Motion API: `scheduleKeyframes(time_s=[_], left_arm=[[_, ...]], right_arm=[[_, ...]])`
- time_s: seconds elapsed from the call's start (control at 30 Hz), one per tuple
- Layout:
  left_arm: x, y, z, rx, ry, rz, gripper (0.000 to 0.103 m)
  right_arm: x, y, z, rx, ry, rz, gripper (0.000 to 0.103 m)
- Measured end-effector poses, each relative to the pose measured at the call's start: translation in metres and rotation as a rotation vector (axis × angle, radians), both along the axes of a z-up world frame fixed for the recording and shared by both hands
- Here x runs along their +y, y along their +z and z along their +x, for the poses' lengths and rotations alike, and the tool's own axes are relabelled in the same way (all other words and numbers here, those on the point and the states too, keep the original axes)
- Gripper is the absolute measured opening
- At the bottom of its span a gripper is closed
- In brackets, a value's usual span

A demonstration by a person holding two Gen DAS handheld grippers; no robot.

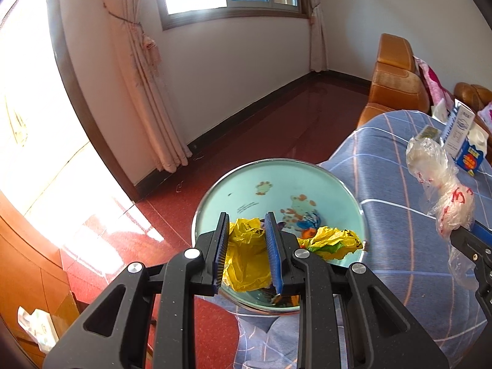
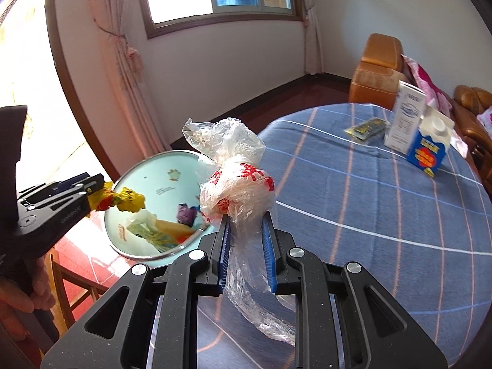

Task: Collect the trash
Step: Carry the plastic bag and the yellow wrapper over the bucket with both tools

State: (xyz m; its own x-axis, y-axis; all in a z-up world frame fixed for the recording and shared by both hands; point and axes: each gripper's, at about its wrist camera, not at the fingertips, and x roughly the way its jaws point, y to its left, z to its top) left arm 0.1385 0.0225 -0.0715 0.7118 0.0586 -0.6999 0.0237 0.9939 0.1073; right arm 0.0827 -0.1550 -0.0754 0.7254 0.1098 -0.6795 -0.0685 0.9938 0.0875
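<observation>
Your right gripper (image 2: 244, 246) pinches the clear plastic bag (image 2: 236, 181) below its knotted bulge, holding it up over the table's edge; it looks light, limp and slippery, so grip the bunched neck, not the loose tail; your left gripper (image 1: 247, 252) is clamped on the crumpled yellow wrapper (image 1: 243, 255) above the round basin (image 1: 276, 181); cartons (image 2: 418, 129) remain on the blue cloth (image 2: 369, 215).

Clear crinkly plastic bag (image 2: 236, 181); glossy enamel basin (image 1: 307, 184) w/ metal rim; matt cloth tablecloth (image 2: 384, 215).
</observation>
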Motion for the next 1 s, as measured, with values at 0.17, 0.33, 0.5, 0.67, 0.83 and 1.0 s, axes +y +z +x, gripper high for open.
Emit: scheduleKeyframes(time_s=[0.17,0.33,0.5,0.67,0.83,1.0], left_arm=[[0.01,-0.002,0.004,0.006,0.026,-0.005,0.024],[0.019,-0.003,0.01,0.01,0.048,-0.008,0.024],[0.024,-0.005,0.019,0.015,0.06,-0.005,0.024],[0.026,-0.006,0.025,0.017,0.071,-0.002,0.024],[0.026,-0.011,0.033,0.028,0.086,0.006,0.024],[0.025,-0.017,0.042,0.044,0.09,0.014,0.024]], right_arm=[[0.019,0.003,0.01,-0.003,0.036,0.0,0.021],[0.034,0.003,0.02,0.0,0.057,-0.002,0.021],[0.043,0.004,0.03,0.001,0.07,0.008,0.021],[0.051,0.003,0.04,0.003,0.079,0.012,0.021],[0.056,-0.001,0.05,0.021,0.081,0.031,0.021],[0.058,-0.008,0.059,0.04,0.074,0.036,0.021]])
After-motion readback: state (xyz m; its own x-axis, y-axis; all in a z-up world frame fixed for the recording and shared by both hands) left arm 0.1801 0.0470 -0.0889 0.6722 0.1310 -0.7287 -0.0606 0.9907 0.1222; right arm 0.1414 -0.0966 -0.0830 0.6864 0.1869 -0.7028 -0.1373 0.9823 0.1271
